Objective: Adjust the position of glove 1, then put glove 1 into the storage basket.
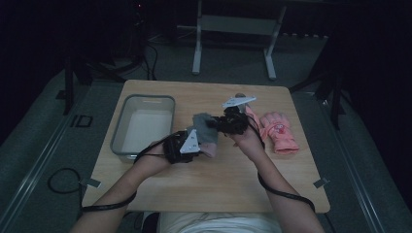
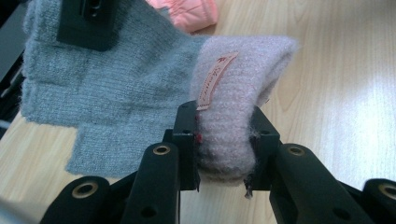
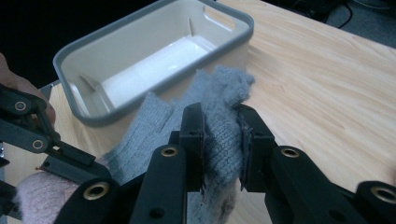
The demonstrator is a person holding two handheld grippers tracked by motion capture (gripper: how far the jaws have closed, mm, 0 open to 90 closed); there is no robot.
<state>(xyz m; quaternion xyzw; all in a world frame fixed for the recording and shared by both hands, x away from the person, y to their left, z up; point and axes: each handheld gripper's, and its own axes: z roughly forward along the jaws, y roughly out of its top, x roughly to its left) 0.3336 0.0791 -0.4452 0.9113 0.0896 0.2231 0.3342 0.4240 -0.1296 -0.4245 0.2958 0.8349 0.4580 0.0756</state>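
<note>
The left gripper (image 2: 223, 154) is clamping the pink cuff (image 2: 238, 88) of a grey glove (image 1: 206, 128), nearest the person and a little left of the table's (image 1: 204, 189) middle. Just beyond it, to the right, the right gripper (image 3: 223, 149) is pinching the glove's grey finger end (image 3: 219, 126), so the glove is hanging stretched between the two above the tabletop. A bin (image 1: 127, 110) is sitting at the left, and a pink glove (image 1: 279, 131) is lying at the right.
</note>
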